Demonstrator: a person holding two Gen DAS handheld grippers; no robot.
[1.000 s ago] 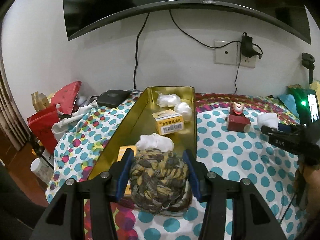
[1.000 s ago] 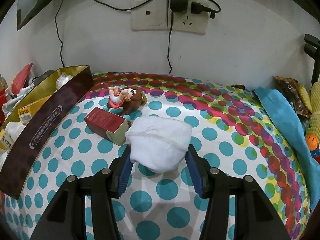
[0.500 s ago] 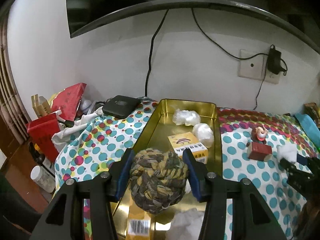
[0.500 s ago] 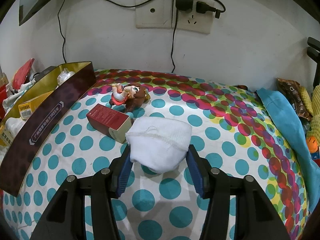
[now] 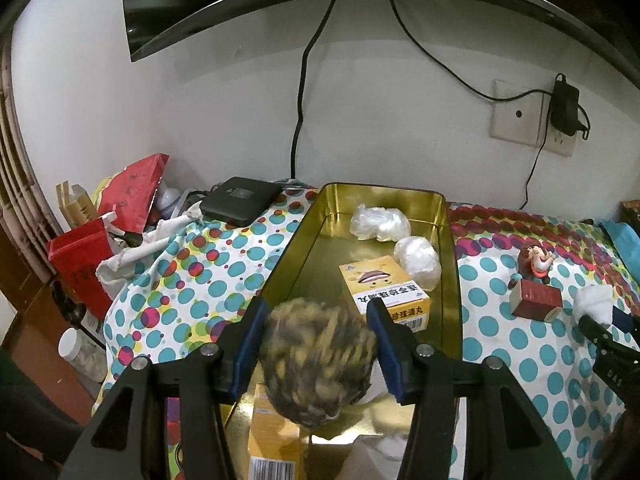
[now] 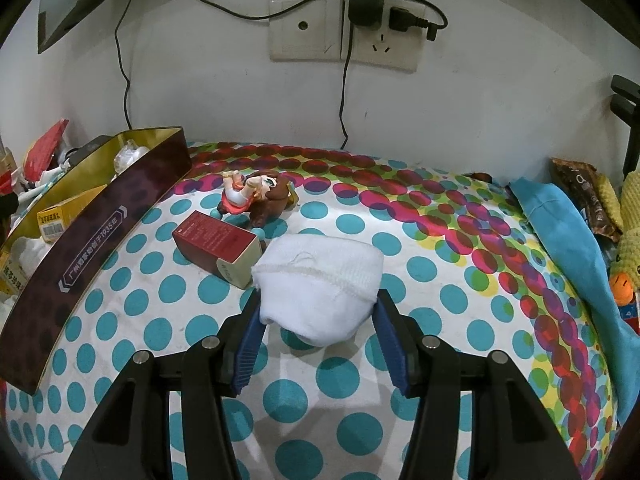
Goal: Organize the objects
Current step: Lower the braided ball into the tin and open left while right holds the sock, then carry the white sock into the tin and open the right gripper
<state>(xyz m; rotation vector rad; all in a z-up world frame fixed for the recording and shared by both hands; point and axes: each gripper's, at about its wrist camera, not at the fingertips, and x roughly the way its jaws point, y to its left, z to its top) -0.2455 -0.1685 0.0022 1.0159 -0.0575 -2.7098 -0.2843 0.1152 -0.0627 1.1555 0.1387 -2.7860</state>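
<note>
My left gripper is over the long gold tin. The braided brown-grey ball sits between its blue pads, blurred, and seems to be slipping down; the jaws look slightly wider than the ball. The tin holds a yellow box, two white bundles and more boxes near me. My right gripper is shut on a folded white sock, held above the dotted cloth. A red box and a small figurine lie just beyond it.
The tin's dark outer wall runs along the left in the right wrist view. A blue cloth and a yellow knitted toy lie at the right. Red bags and a black box crowd the left edge.
My left gripper moved forward and up over the tin with the ball, and the ball is now blurred and lower between the pads. The right gripper with the sock barely moved.
</note>
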